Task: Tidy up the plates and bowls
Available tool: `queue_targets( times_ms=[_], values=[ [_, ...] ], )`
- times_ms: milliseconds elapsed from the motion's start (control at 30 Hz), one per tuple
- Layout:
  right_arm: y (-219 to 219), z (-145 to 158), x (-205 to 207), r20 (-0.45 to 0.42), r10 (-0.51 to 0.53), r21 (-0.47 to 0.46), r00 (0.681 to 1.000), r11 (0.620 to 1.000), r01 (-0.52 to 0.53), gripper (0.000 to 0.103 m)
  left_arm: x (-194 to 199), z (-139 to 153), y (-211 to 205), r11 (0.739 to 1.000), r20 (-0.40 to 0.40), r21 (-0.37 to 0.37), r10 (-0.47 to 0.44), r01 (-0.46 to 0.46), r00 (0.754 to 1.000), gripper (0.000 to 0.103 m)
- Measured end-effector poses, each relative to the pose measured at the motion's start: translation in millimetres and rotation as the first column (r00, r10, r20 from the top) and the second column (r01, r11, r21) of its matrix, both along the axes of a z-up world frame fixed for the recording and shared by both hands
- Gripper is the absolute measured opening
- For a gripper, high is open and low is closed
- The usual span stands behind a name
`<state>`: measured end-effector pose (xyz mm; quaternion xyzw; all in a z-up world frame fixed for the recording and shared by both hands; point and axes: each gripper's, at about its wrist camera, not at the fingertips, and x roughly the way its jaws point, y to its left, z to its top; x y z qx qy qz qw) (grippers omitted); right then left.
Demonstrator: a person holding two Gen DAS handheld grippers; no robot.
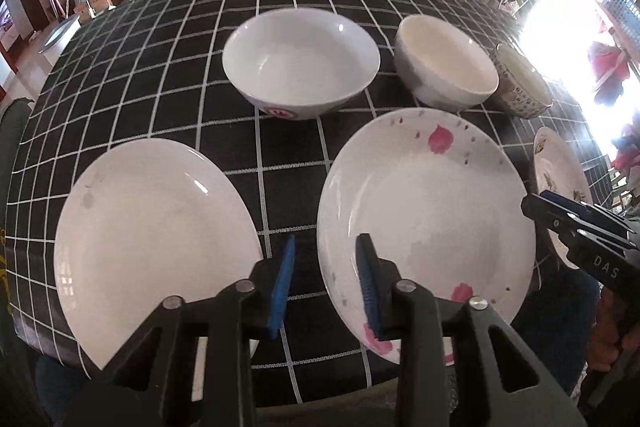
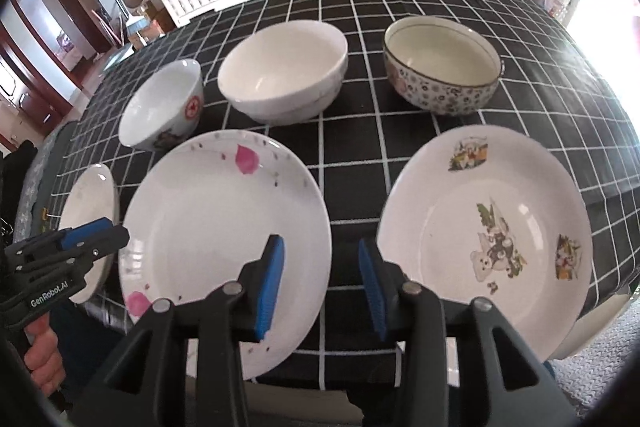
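Three plates [image 2: 224, 227] and three bowls [image 2: 284, 75] are laid separately on the checked table [image 2: 540, 99], all empty. Both the left gripper [image 1: 326, 283] and the right gripper [image 2: 320, 283] are kept partly open above the plates, nothing being held.

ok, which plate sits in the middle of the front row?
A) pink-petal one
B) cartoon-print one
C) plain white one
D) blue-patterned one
A: the pink-petal plate lies between the plain white plate on its left and the cartoon-print plate on its right.
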<state>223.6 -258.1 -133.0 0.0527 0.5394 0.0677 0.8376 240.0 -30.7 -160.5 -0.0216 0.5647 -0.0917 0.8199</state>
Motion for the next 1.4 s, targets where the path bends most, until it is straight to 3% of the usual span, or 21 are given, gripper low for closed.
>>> queue_targets(
  times_ms=[67,167,367,1000,1100,1400],
  values=[
    [0,-4,3,-0.012,-0.003,-0.004,1.000,1.000,0.003,0.035,2,-5,-2,1.000,-0.007,-0.001,-0.015,0.015,1.000,0.011],
    [1,-10,7,-0.031,-0.004,-0.018,0.999,1.000,0.003,0.022,3,-8,-3,1.000,-0.017,0.011,-0.022,0.022,1.000,0.011],
    [1,-17,8,-0.053,-0.007,-0.015,0.999,1.000,0.006,0.012,6,-16,-2,1.000,-0.037,-0.001,-0.027,0.027,0.999,0.008],
    [1,-15,7,-0.056,-0.054,0.002,0.997,0.999,0.054,0.012,3,-13,-8,0.999,-0.026,0.027,-0.037,0.038,0.999,0.009],
    [-2,-10,2,-0.048,-0.062,0.026,0.997,0.998,0.064,0.012,0,-8,-2,1.000,-0.015,-0.004,-0.017,0.017,1.000,0.008],
    [3,11,-7,-0.026,-0.065,0.055,0.998,0.996,0.067,0.012,-15,21,15,1.000,0.040,-0.007,0.006,-0.006,0.999,0.008]
  ],
)
